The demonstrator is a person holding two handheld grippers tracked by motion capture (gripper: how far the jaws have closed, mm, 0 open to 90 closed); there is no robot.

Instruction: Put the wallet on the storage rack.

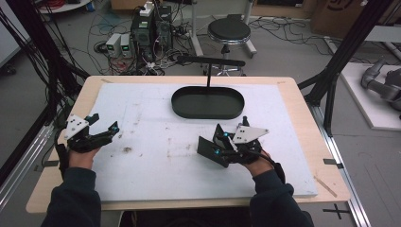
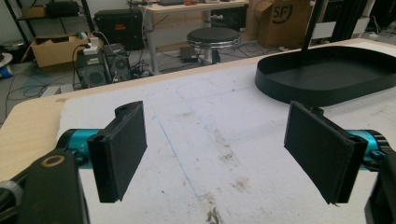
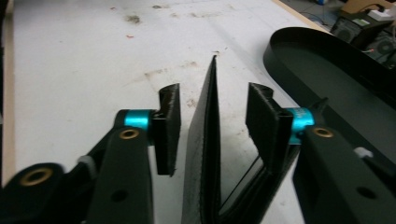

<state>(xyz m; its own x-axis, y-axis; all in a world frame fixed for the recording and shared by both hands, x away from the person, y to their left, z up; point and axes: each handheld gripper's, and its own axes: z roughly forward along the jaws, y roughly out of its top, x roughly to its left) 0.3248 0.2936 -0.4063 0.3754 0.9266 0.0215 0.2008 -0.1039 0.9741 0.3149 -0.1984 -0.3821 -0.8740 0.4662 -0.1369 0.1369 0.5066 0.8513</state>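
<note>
Black and oval, the tray (image 1: 208, 102) sits at the far middle of the white tabletop (image 1: 156, 161), a thin post rising at its back rim. Near it, the right tool (image 1: 220, 145) has its jaws apart around an upright black wallet (image 3: 205, 140), pads not pressing. The left tool (image 2: 215, 154) stands wide apart over bare mat.
</note>
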